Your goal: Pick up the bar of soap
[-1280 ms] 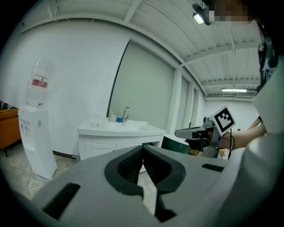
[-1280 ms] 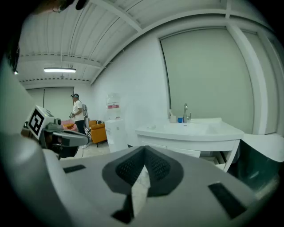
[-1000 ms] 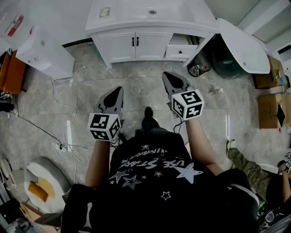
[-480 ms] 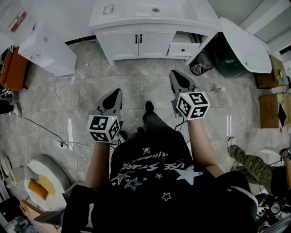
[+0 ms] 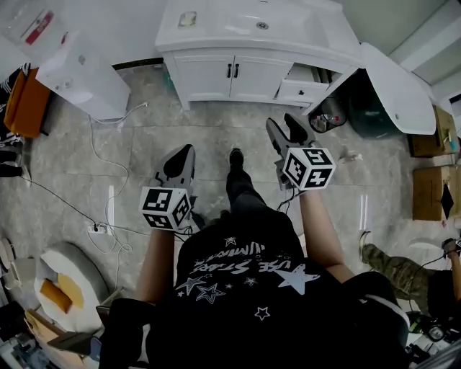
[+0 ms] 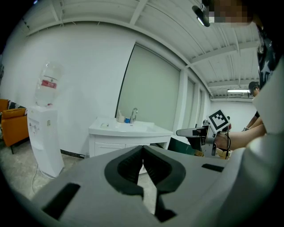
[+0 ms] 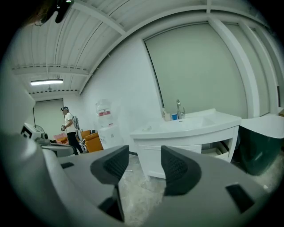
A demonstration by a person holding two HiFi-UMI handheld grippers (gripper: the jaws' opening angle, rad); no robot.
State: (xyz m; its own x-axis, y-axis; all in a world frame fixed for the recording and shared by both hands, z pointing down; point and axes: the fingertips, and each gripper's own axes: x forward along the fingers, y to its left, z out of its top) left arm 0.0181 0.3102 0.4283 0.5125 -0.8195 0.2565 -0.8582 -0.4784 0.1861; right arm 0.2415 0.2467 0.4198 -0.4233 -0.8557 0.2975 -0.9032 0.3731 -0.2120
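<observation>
Left hand-held gripper (image 5: 187,150) closed, right hand-held gripper (image 5: 281,122) opening, both empty, one sink cabinet (image 5: 209,76)

Tiled floor (image 5: 216,137) lies open up to the vanity (image 5: 238,68), between water dispenser (image 5: 83,76) and open drawer (image 5: 306,85).

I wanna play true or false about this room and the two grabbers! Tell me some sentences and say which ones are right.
The left gripper's fingers are closed together. True.
The right gripper holds the soap. False: its fingers are opening with nothing between them, and the soap lies on the sink cabinet.
A cabinet drawer is pulled open. True.
The water dispenser stands right of the sink cabinet. False: it stands to its left.
</observation>
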